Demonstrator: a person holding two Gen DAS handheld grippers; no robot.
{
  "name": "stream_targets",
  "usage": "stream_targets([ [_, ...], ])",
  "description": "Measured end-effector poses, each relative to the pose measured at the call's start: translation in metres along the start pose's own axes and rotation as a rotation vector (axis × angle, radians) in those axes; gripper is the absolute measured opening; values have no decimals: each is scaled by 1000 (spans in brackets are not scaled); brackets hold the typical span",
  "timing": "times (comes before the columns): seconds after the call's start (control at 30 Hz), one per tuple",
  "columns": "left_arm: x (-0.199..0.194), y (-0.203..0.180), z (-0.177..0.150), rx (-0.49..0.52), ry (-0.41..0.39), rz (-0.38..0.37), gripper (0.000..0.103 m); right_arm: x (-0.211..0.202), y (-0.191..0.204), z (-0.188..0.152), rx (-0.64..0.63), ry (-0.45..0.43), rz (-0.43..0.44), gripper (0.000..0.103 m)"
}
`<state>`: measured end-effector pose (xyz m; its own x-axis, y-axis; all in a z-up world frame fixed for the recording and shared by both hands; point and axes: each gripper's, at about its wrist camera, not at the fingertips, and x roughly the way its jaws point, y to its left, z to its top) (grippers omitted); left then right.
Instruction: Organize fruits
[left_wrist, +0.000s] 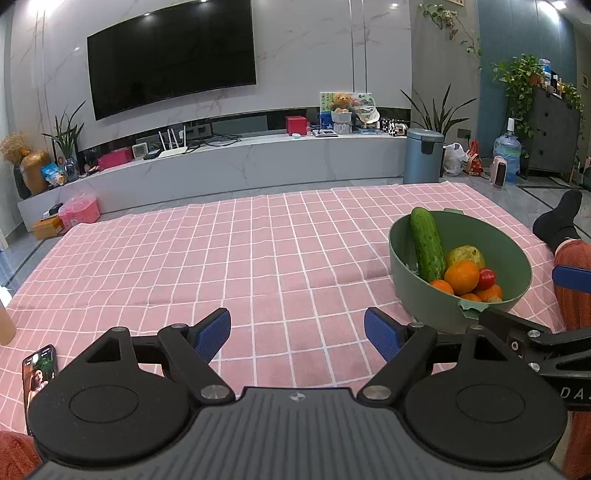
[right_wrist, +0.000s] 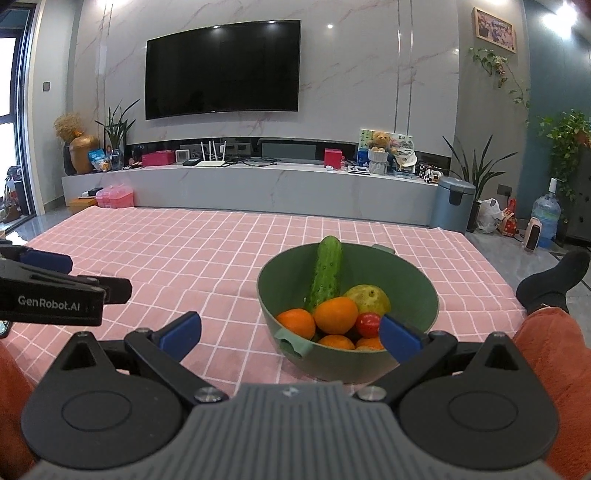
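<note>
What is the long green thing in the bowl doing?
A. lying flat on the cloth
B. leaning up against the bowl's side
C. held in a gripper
B: the cucumber stands tilted among the fruit, its top past the rim of the green bowl; both grippers are empty.

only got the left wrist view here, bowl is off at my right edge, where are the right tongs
Observer: The right tongs are open, right in front of the green bowl.
Operator: holding anything
Observer: No, nothing sits between the pads.
Operator: how many oranges
Observer: Your view hides some. The right wrist view shows four: a top orange, a left one and two lower ones.
</note>
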<state>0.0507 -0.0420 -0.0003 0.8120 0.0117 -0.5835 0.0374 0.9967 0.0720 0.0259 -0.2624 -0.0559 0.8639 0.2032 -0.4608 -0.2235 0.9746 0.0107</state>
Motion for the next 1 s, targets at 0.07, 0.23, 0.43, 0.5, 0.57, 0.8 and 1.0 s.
stream_targets([
  [0.07, 0, 0, 0, -1, 0, 0, 96, -1, 0, 0, -2, -1, 0, 98],
  [0.23, 0, 2, 1, -5, -1, 1, 96, -1, 0, 0, -1, -3, 0, 98],
  [0.43, -1, 2, 1, -10, 0, 4, 96, -1, 0, 0, -2, -4, 1, 98],
  [0.5, -2, 2, 1, -10, 0, 6, 96, -1, -1, 0, -2, -4, 1, 98],
  [0.57, -1, 3, 1, -10, 0, 5, 96, -1, -1, 0, -2, -4, 1, 98],
  [0.8, -2, 4, 1, -10, 3, 6, 96, -2, 0, 0, -2, -6, 3, 98],
  [1.0, -2, 4, 0, -12, 4, 5, 96, -2, 0, 0, -2, -6, 3, 98],
])
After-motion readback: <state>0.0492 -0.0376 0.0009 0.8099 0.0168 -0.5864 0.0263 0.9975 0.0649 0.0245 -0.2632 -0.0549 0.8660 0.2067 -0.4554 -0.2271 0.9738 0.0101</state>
